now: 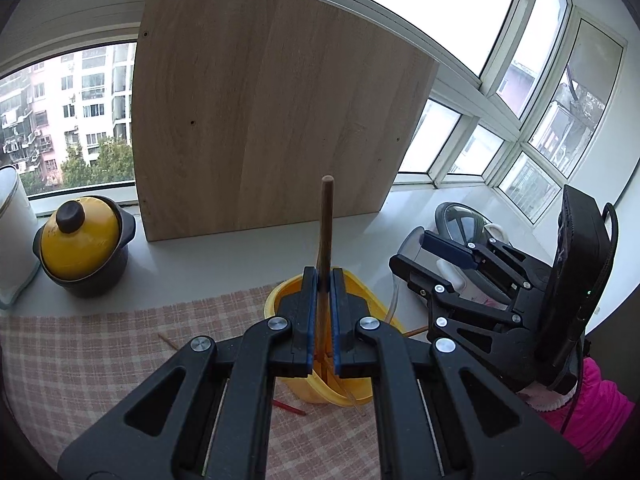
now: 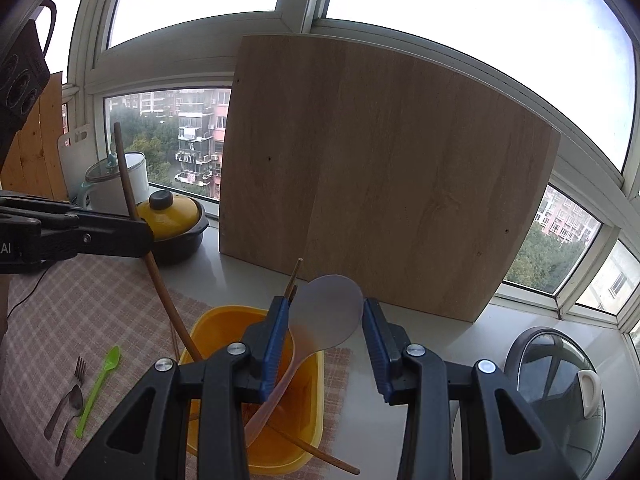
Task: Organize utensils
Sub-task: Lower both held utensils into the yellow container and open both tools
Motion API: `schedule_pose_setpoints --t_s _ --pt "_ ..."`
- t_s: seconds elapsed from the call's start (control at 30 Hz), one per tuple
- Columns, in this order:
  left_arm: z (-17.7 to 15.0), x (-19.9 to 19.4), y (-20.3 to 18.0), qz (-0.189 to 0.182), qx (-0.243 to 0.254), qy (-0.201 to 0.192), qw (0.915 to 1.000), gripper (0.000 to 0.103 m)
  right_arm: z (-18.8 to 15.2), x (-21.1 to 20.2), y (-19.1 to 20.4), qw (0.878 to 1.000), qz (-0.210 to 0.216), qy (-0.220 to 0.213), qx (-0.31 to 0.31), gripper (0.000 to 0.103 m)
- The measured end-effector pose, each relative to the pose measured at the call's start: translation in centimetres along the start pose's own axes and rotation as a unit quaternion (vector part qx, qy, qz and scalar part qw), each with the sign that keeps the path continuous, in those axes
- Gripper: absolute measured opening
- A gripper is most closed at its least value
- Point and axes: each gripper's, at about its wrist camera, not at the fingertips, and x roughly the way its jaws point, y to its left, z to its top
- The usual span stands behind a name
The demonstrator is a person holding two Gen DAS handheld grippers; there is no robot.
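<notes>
My left gripper (image 1: pixel 323 280) pinches a wooden stick (image 1: pixel 325 236) upright over the yellow bin (image 2: pixel 212 328), lower centre of both views. My right gripper (image 2: pixel 326 320) stands partly spread around a translucent rice paddle (image 2: pixel 326 312) leaning in the bin; contact unclear. Several utensils are already binned; fork (image 2: pixel 80 366), metal spoon (image 2: pixel 74 398) and green spoon (image 2: pixel 102 384) remain on the cloth, lower left.
</notes>
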Motion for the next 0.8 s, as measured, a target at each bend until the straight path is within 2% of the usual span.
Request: schedule_pose_setpoints --t_s 0.2,0.8 --pt "-0.9 0.7 -0.2 -0.001 0.003 0.017 0.9998 0.004 -0.8 0.6 0.6 1.0 0.0 0.011 -0.009 0.039" --pt "-2.2 0.9 -0.2 -0.003 0.01 0.042 0.999 0.004 -2.7 0.8 0.3 0.999 0.012 0.042 0.014 0.04"
